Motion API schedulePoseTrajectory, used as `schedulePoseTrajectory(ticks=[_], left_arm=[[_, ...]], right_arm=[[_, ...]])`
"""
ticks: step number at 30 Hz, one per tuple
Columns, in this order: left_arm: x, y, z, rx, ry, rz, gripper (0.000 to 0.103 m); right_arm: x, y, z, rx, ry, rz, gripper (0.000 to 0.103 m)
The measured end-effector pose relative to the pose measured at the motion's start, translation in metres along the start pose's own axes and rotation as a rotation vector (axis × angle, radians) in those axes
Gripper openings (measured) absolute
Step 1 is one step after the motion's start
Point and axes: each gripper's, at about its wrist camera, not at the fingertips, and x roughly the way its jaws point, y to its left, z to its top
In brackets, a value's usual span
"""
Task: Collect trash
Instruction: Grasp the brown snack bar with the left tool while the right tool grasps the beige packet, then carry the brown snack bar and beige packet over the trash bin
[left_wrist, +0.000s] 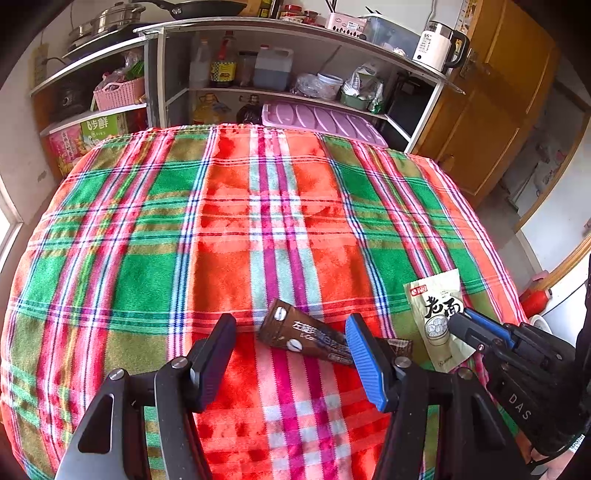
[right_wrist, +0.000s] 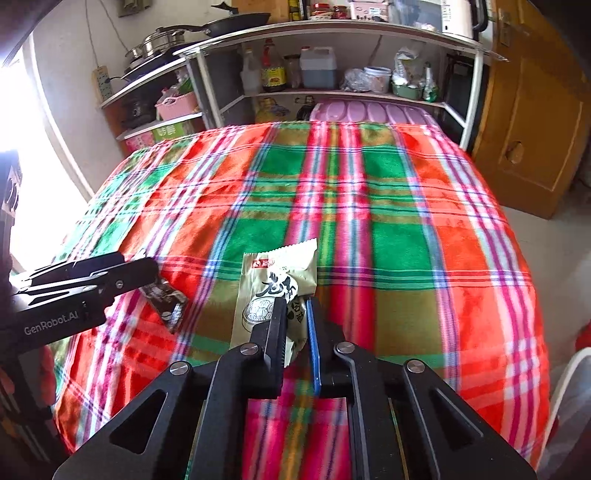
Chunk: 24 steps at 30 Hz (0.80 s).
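Note:
A brown snack wrapper (left_wrist: 306, 334) lies on the plaid tablecloth (left_wrist: 229, 229) near its front edge. My left gripper (left_wrist: 290, 332) is open, and the wrapper lies just beyond and between its fingertips. A pale green food packet (right_wrist: 275, 291) with dark characters lies to the right. My right gripper (right_wrist: 295, 304) is shut on this packet's near end. In the left wrist view the right gripper (left_wrist: 458, 323) pinches the packet (left_wrist: 437, 314). In the right wrist view the left gripper (right_wrist: 147, 267) hovers over the brown wrapper (right_wrist: 168, 301).
Metal shelves (left_wrist: 295, 62) with bottles, jars, a pink basket (left_wrist: 118, 92) and a white kettle (left_wrist: 437, 46) stand behind the table. A purple tray (left_wrist: 321, 120) rests at the table's far edge. A wooden door (left_wrist: 491, 110) is at the right.

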Motion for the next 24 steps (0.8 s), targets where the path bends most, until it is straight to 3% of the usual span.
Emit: schedulePoseTrajectory(ticks=[6,11,15,19,21,24], left_arm=[[0.007,-0.018,-0.002,0.024,0.015,0.012,0.064],[0.013,-0.026,0.001,0.011,0.023,0.074,0.065],[0.018,-0.04,-0.004,0.094,0.013,0.14,0.063],[0.013,-0.037,-0.006,0.087,-0.005,0.112,0.041],[0.01,-0.034,-0.006,0.088,-0.006,0.114,0.023],[0.009,-0.029,-0.007,0.083,-0.01,0.097,0.02]], right_arm=[[-0.005,-0.007,-0.001,0.014,-0.008,0.0,0.011],[-0.006,-0.009,-0.001,0.026,-0.014,0.004,0.011],[-0.008,-0.012,-0.001,0.036,-0.022,0.004,0.011],[-0.007,-0.014,-0.002,0.041,-0.021,0.007,0.011],[-0.007,-0.013,-0.003,0.042,-0.021,0.01,0.011],[-0.008,-0.013,-0.003,0.042,-0.024,0.011,0.011]])
